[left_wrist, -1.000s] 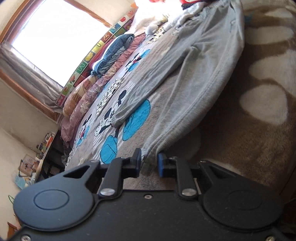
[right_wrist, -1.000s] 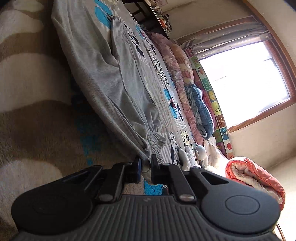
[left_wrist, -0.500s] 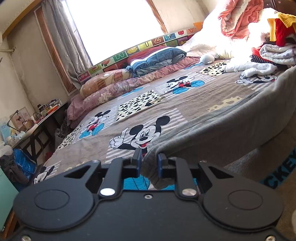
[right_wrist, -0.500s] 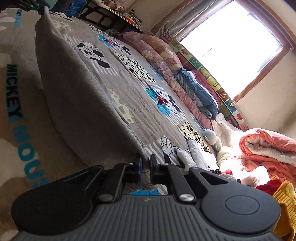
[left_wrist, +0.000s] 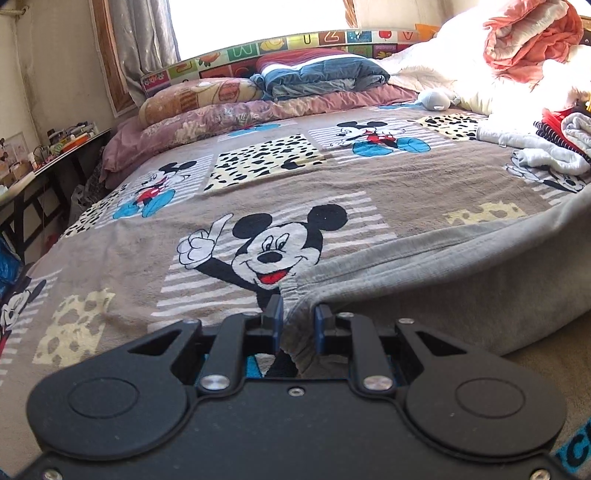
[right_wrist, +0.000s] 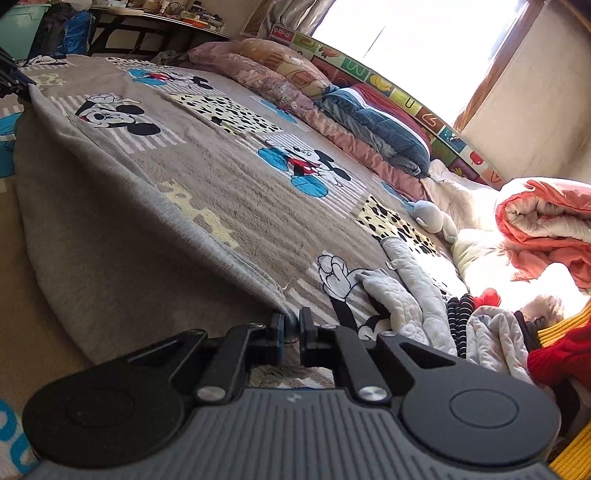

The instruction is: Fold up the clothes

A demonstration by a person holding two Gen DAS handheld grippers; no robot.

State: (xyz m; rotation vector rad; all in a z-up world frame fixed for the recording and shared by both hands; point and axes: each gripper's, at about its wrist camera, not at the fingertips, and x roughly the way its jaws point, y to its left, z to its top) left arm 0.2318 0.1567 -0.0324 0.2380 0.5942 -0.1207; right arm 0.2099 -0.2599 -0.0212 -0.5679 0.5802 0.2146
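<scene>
Sunlit window (left_wrist: 258, 22) behind bed (left_wrist: 369, 184); cluttered desk (left_wrist: 44, 162).

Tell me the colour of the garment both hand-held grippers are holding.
Plain heather grey; the grey garment shows best in the right wrist view.

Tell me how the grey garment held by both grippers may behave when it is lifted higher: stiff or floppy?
Probably floppy: the grey garment sags in a curve between the left gripper and the right gripper. It looks like thick knit fabric, so likely somewhat heavy for cloth. The pinched corners bunch in the jaws, so it may not slip easily.
</scene>
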